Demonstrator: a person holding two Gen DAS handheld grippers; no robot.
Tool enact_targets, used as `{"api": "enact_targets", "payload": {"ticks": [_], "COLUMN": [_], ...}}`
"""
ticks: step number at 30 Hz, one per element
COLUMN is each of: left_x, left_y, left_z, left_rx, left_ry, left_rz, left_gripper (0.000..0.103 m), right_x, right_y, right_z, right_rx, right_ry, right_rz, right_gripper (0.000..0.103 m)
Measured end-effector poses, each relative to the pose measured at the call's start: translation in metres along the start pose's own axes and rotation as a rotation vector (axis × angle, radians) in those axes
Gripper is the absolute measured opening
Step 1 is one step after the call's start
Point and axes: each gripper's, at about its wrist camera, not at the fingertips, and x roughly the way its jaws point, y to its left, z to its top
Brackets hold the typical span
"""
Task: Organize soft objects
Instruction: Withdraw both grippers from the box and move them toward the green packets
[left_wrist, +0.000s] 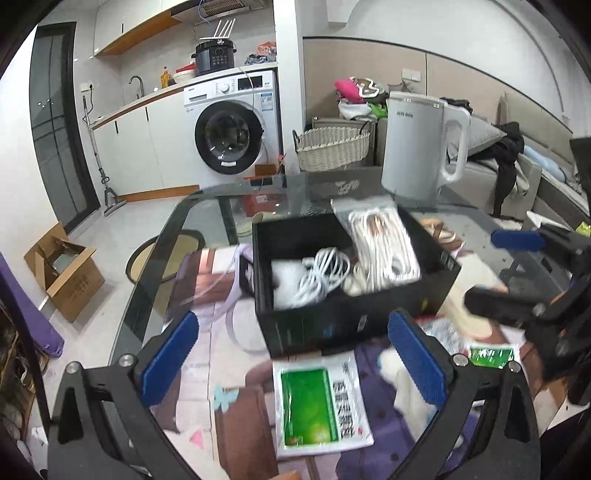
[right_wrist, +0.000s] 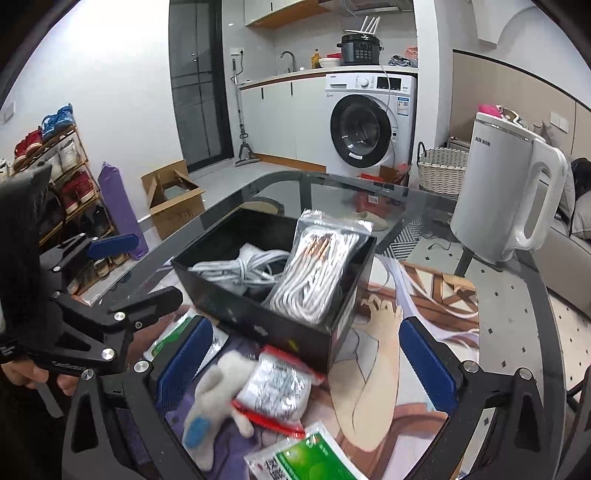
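A black open box (left_wrist: 332, 325) (right_wrist: 295, 332) stands on a printed mat on the glass table. In it lie a loose white cable coil (left_wrist: 321, 277) (right_wrist: 236, 269) and a clear bag of white cable (left_wrist: 384, 243) (right_wrist: 317, 273) leaning on the rim. In front of the box lie a green-and-white packet (left_wrist: 317, 406) (right_wrist: 306, 461), a red-edged silver packet (right_wrist: 273, 391) and a small white plush toy (right_wrist: 214, 398) (left_wrist: 406, 395). My left gripper (left_wrist: 295, 362) is open and empty above the green packet. My right gripper (right_wrist: 303, 365) is open and empty above the silver packet.
A white electric kettle (left_wrist: 417, 147) (right_wrist: 506, 195) stands at the table's far right. The glass table edge (left_wrist: 155, 251) curves at the left. Beyond are a washing machine (left_wrist: 232, 125), a wicker basket (left_wrist: 332, 147), a cardboard box (left_wrist: 62, 273) and a shoe rack (right_wrist: 66, 177).
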Motion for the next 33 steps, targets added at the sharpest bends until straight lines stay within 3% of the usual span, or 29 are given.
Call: {"api": "enact_targets", "payload": {"ticks": [5,17,33], "left_x": [-0.002,0.008,0.027], "left_y": [-0.006,-0.006,-0.003], "left_z": [-0.012,-0.025,-0.034], "left_rx": [0.017,-0.002,0.004], "left_ry": [0.019,0.065,0.126], "left_rz": [0.022,-0.011,-0.021], "left_gripper": [0.103,0.103,0.103], "right_x": [0.000,0.003,0.012], "right_y": [0.000,-0.002,-0.009], "right_z": [-0.016,-0.042,-0.076], "right_rx": [-0.033,-0.078,-0.161], "right_ry": [0.037,0.119,0.264], "right_rz": [0.018,0.031,0.113], "right_gripper": [0.102,0.102,0.102]}}
